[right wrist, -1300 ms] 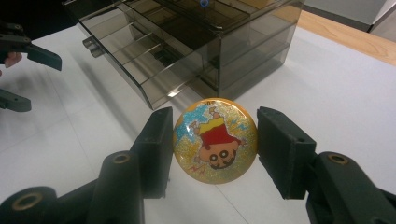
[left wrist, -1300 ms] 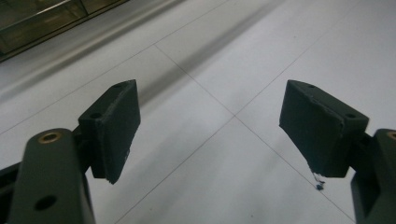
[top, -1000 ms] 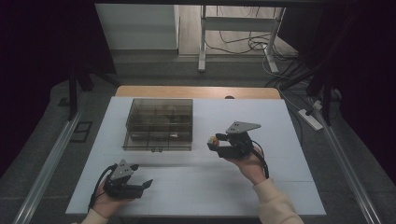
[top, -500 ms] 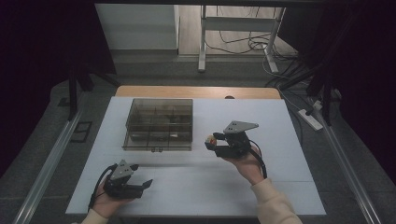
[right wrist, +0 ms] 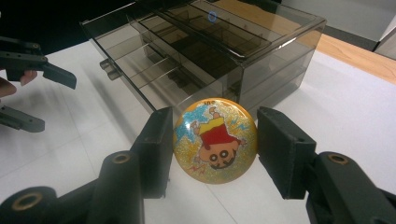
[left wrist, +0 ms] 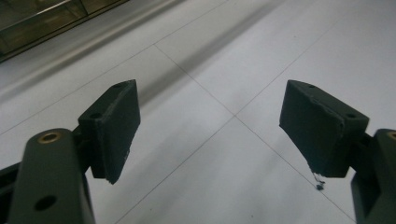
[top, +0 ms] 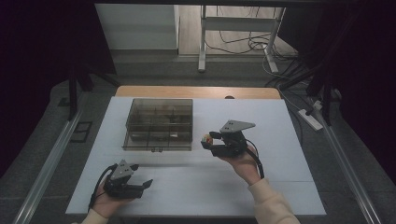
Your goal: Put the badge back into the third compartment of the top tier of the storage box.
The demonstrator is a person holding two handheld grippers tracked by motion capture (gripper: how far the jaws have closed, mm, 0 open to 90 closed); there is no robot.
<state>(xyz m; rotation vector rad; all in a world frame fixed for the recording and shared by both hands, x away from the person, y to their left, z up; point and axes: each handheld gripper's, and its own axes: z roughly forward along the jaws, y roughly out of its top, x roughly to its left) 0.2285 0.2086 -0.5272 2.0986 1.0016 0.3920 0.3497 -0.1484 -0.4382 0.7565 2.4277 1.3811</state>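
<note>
One round cartoon badge (right wrist: 215, 141) clamped edge-on between the pads of the right gripper (right wrist: 215, 149), held just off the near right corner of the smoked clear drawer organiser (right wrist: 210, 51). Printed face turned toward the gripper camera, figure upside down. Seen from the high view as a small yellow disc (top: 206, 138) at the tip of the right gripper (top: 208, 141), just right of the organiser (top: 159, 123) and above the white table (top: 280, 121).

Left gripper (top: 142, 185) resting low on the table, well clear of the organiser on its near side, jaws wide apart with nothing between them; bare tabletop (left wrist: 224, 74) beyond the pads.

Risks, as judged:
- Grip only on the thin rim, at two points; smooth domed edge likely to pivot or squirt out under any jolt, then roll across the table.
- Drawers apparently shut; approaching with the badge in hand risks knocking the rim against the organiser wall and losing it.
- Light organiser likely to slide if a drawer gets pulled without being braced.
</note>
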